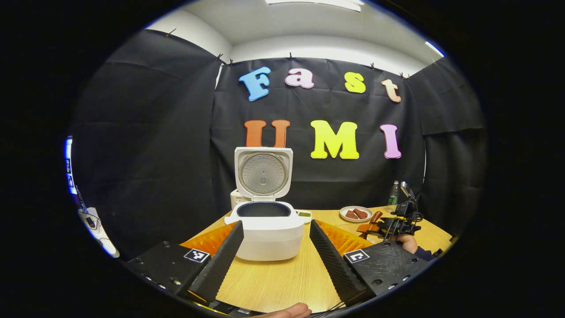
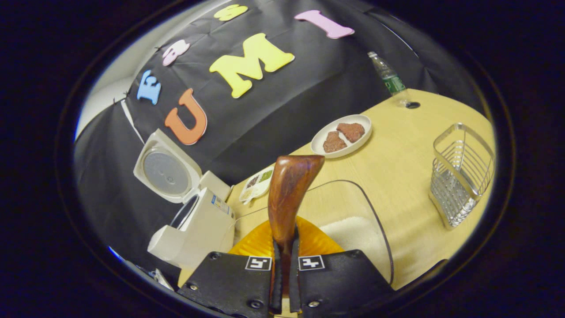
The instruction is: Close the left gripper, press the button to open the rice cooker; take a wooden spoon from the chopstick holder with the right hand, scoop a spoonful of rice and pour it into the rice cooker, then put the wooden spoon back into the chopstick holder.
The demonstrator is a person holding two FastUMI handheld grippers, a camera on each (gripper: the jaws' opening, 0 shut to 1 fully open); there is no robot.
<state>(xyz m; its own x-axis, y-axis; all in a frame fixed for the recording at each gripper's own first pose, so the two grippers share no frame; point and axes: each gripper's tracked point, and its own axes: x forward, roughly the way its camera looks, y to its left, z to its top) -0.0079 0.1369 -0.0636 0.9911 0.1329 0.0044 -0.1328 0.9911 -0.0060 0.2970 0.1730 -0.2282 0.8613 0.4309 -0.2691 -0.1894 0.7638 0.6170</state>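
Note:
The white rice cooker (image 1: 269, 232) stands on the wooden table with its lid (image 1: 263, 172) raised and the dark inner pot showing. My left gripper (image 1: 276, 225) is open just in front of it, one finger on each side, holding nothing. My right gripper (image 2: 284, 254) is shut on the handle of the brown wooden spoon (image 2: 289, 190), whose broad end points forward over a clear container of white rice (image 2: 353, 234). I cannot tell whether rice lies in the spoon. The wire chopstick holder (image 2: 459, 176) stands to the right. In the left gripper view, the right gripper (image 1: 399, 221) and spoon (image 1: 368, 226) sit at the right.
A white plate with brown meat pieces (image 2: 342, 134) lies toward the back of the table, a plastic bottle (image 2: 388, 79) behind it. A small dish of seasonings (image 2: 258, 183) sits beside the cooker (image 2: 194, 227). A hand (image 1: 287, 311) shows at the bottom edge.

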